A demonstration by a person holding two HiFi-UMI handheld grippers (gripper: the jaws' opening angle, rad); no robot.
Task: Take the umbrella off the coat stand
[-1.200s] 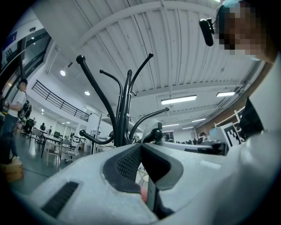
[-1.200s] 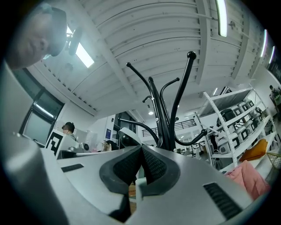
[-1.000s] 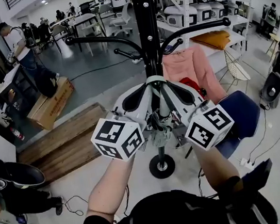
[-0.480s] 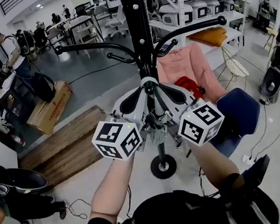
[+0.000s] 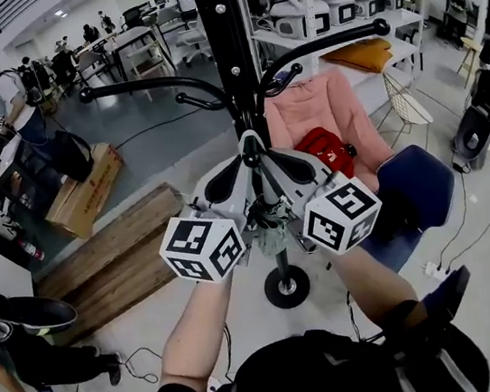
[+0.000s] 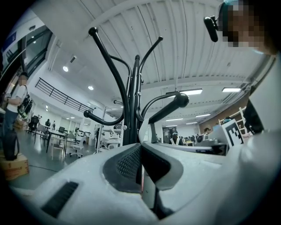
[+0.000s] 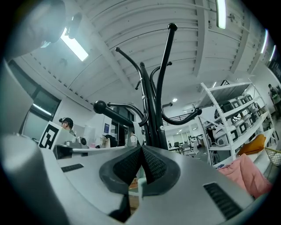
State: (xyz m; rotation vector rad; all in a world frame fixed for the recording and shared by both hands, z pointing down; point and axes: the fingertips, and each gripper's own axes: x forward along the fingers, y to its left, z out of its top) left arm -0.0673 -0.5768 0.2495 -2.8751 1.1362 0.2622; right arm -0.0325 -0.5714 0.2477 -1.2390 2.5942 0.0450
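A black coat stand [image 5: 225,47] with curved hook arms rises in front of me on a round base [image 5: 287,286]. A folded grey-green umbrella [image 5: 273,228] hangs close to the pole, just below my two grippers. The left gripper [image 5: 244,141] and the right gripper [image 5: 258,141] meet tip to tip against the pole, both shut, and the umbrella dangles from where they pinch. In the left gripper view the jaws [image 6: 139,147] are pressed together with the stand [image 6: 131,101] right behind. The right gripper view shows the same: shut jaws [image 7: 141,149] before the pole [image 7: 151,110].
A pink garment [image 5: 313,103] and a red bag [image 5: 322,146] lie on a seat behind the stand. A blue chair [image 5: 419,187] stands at the right, white shelving [image 5: 335,3] behind. A wooden pallet [image 5: 108,257] and a cardboard box [image 5: 83,183] are at the left, people [image 5: 16,101] farther back.
Both grippers, still shut and together, have come slightly down and towards me with the umbrella under them. The stand's hook arms now sit higher above the grippers.
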